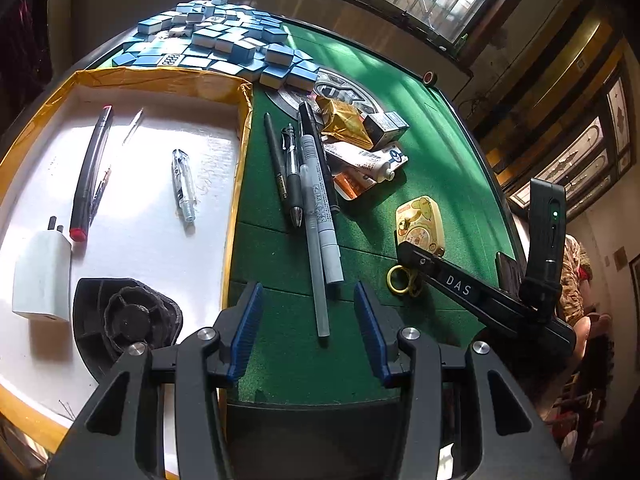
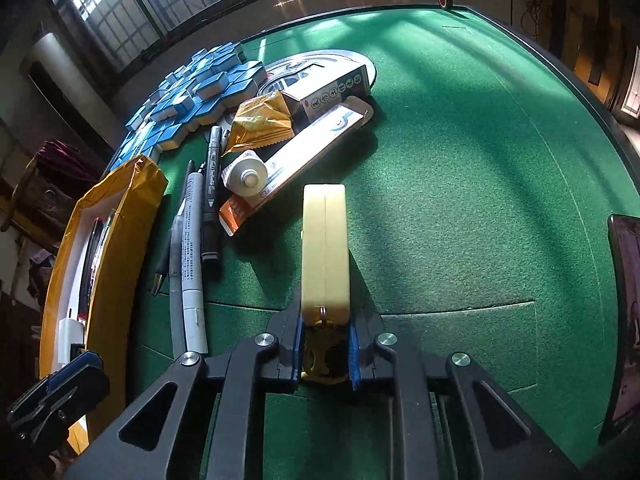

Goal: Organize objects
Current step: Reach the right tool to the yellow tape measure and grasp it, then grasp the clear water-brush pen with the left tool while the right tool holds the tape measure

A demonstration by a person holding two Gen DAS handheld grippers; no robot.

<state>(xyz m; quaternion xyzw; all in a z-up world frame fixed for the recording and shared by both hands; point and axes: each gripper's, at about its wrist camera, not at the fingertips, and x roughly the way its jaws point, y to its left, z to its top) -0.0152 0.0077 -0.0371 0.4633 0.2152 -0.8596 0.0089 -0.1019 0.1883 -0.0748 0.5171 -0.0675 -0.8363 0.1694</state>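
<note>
The white tray [image 1: 120, 184] with the yellow rim sits on the left, its near edge cut off. The left hand-held gripper [image 1: 314, 330] hangs wide open over the green surface [image 1: 440, 168], holding nothing — a grey pen [image 1: 316, 248] pokes between its pads. On the right, the right hand-held gripper [image 2: 325, 344] pinches the cream case [image 2: 325, 248] on its edge, so its picture side is hidden. Pens, boxes and blue tiles [image 2: 200, 88] crowd behind.

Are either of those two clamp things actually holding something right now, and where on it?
The right tool grips the flat cream-yellow plastic case by its near end, beside its yellow ring. The left tool stands open and holds nothing.
</note>
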